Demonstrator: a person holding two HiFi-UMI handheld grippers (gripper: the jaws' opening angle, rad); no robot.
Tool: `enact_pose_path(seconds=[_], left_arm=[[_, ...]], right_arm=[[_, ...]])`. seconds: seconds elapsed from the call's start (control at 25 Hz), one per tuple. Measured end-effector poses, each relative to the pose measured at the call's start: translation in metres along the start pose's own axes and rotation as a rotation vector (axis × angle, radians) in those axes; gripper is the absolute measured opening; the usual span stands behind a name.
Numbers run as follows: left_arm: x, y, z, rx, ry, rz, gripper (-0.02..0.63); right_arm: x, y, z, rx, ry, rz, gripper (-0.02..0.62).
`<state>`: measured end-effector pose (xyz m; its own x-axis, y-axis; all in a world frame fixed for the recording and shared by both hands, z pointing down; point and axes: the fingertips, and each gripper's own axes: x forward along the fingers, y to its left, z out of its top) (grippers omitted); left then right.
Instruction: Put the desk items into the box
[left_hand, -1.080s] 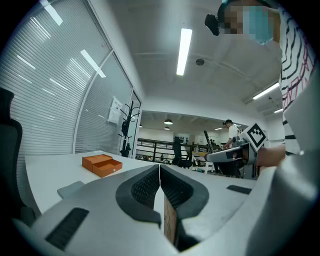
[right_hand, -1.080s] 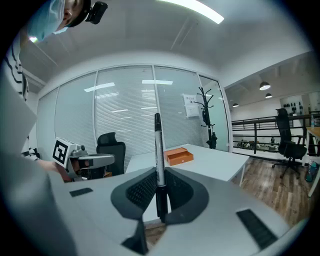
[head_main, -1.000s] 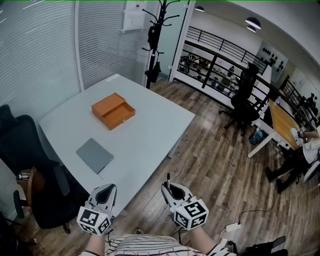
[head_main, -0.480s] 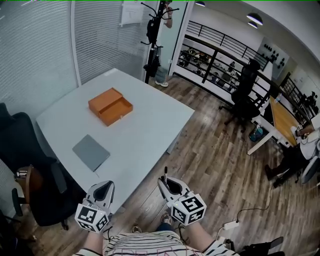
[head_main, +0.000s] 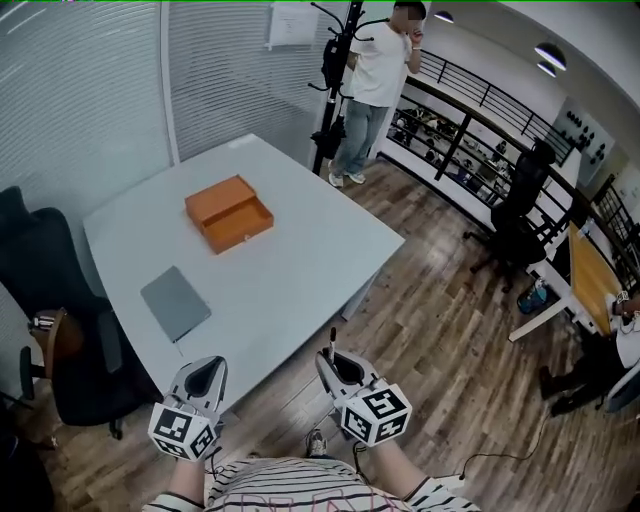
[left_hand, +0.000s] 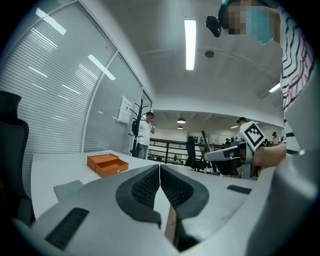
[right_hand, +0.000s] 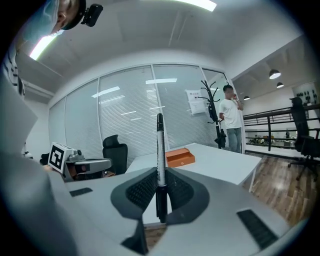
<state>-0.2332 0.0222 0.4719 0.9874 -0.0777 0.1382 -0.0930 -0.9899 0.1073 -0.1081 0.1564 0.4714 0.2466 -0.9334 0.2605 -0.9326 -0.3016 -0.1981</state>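
right gripper (right_hand: 160, 192) pinching pen (right_hand: 160, 145) low on barrel | pen likely light, stiff, slick, may pivot | left gripper (left_hand: 159, 170) pressed together, empty | box (head_main: 228, 212) well apart

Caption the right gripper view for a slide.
Right tool clamps an upright black pen, facing the white desk and its orange box.

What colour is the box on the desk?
The box is orange; it shows best in the head view.
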Motion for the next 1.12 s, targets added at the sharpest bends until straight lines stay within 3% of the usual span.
enact_pose_path(seconds=[0.76, 1.12], left_arm=[[0.078, -0.070, -0.012, -0.024, 0.013, 0.174, 0.026], [0.104, -0.054, -0.013, -0.028, 0.026, 0.201, 0.026]], right_arm=[[-0.007, -0.121, 0.004, -0.029, 0.049, 0.151, 0.058], [0.016, -0.153, 0.009, -0.010, 0.051, 0.143, 0.058]])
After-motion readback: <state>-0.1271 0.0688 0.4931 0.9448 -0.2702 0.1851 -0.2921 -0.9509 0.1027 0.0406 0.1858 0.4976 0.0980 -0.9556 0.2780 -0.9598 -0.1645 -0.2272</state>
